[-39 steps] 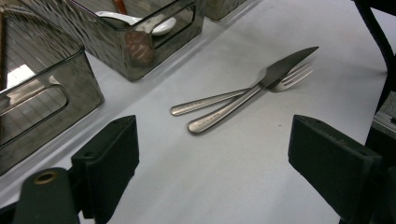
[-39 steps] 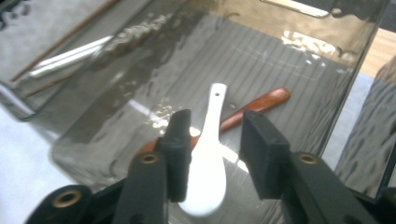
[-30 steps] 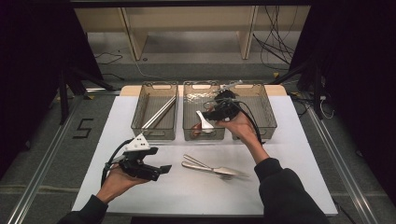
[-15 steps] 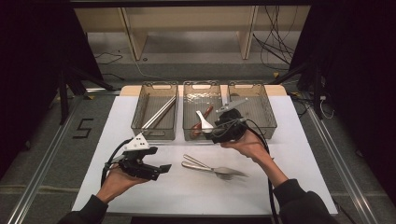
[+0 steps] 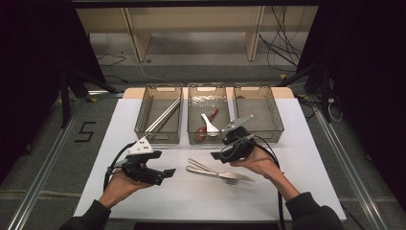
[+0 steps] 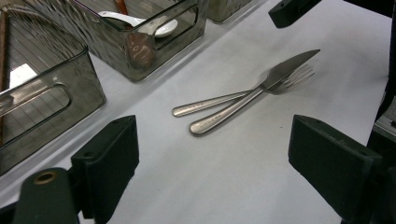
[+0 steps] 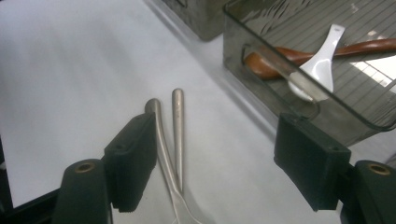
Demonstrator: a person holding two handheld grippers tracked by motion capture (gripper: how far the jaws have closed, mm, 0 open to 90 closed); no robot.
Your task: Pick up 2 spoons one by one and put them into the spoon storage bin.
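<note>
A steel knife [image 5: 242, 177] and fork [image 5: 201, 165] lie crossed on the white table [image 5: 287, 191], in front of the middle bin. My right gripper [image 5: 218, 155] hovers open just above their right half, jaws pointing left. In the right gripper view its jaws [image 7: 222, 163] straddle the two steel handles [image 7: 177, 126] without touching them. My left gripper [image 5: 167, 173] is held open and empty to the left of the cutlery. In the left gripper view [image 6: 219, 163] the knife [image 6: 292, 64] and fork [image 6: 210, 102] lie ahead of it.
Three clear bins stand in a row at the back. The left bin [image 5: 143, 125] holds long metal sticks. A white spoon [image 5: 209, 125] and a wooden spoon [image 7: 364, 46] lie in the middle bin [image 5: 192, 115]. The right bin [image 5: 275, 125] stands beside it.
My right gripper has come back from over the middle bin toward the person and lowered to the knife and fork. The left gripper has stayed put.
</note>
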